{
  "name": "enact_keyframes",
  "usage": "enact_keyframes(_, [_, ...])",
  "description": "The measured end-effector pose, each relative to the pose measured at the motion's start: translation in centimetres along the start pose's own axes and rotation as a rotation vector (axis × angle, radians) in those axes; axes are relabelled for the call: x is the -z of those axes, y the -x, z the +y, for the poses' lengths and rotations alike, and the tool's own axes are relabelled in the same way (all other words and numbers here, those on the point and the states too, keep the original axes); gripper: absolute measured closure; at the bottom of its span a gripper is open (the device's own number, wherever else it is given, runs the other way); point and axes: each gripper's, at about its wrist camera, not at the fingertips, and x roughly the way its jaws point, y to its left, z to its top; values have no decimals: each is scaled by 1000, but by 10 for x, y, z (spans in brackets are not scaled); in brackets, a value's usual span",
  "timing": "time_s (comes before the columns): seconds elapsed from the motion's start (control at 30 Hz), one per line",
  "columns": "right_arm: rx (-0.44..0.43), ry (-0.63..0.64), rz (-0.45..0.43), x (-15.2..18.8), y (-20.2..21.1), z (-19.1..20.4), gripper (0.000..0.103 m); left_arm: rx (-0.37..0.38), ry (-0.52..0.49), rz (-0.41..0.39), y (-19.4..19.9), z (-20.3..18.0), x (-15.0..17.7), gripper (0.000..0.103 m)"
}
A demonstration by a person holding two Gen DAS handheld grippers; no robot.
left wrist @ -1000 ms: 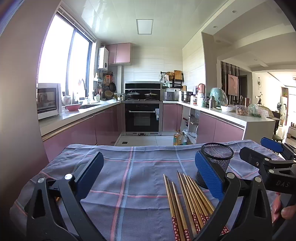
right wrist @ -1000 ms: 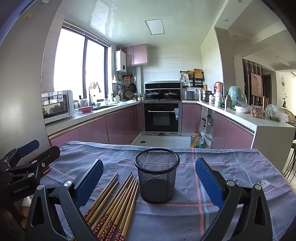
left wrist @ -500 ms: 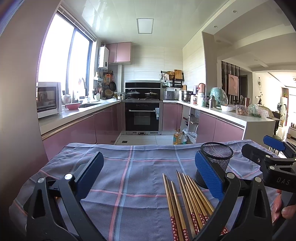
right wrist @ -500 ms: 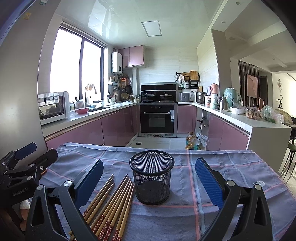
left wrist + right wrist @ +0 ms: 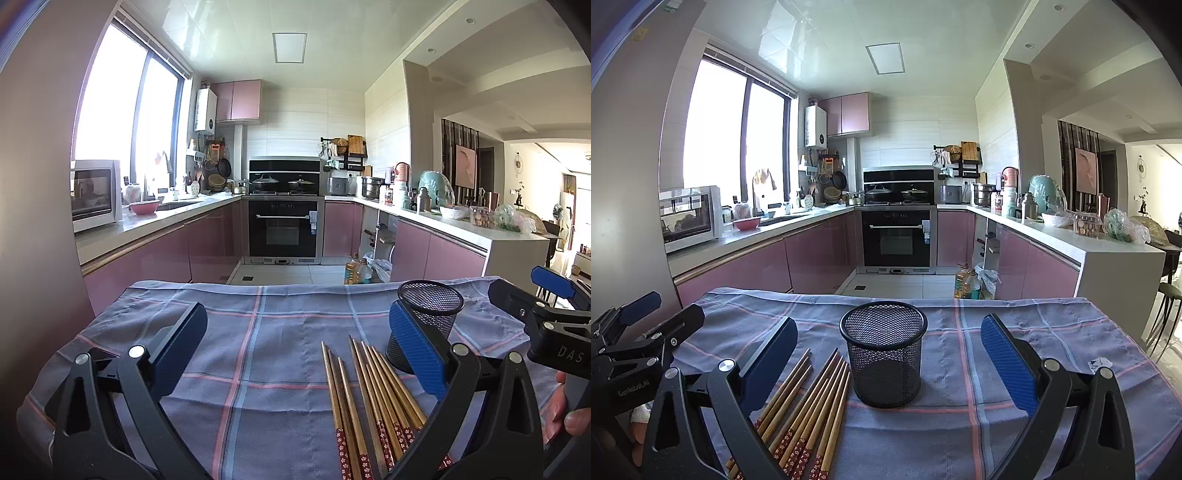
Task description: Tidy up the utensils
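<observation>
Little has changed — right gripper has edged nearer the mesh cup; both tongs wide, empty; chopsticks untouched, left gripper waiting.

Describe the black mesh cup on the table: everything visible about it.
The mesh cup is a round black holder of what looks like wire mesh, with a solid rim and base. It stands upright on the checked cloth, open end up, and looks empty. The chopsticks lie flat just to its left; contact is unclear. No gripper touches it; it sits ahead of the right gripper, whose fingers are spread wide.
</observation>
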Motion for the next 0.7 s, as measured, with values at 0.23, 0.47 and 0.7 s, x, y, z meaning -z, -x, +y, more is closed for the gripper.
enact_keyframes(0.23, [5, 1, -2, -1, 3, 0, 7, 3, 0, 0, -1, -2, -1, 6])
enact_keyframes(0.47, [4, 1, -3, -2, 3, 0, 7, 2, 2, 1, -1, -2, 0, 6])
enact_keyframes(0.7, [11, 7, -8, -4, 5, 0, 7, 2, 1, -1, -1, -3, 0, 6])
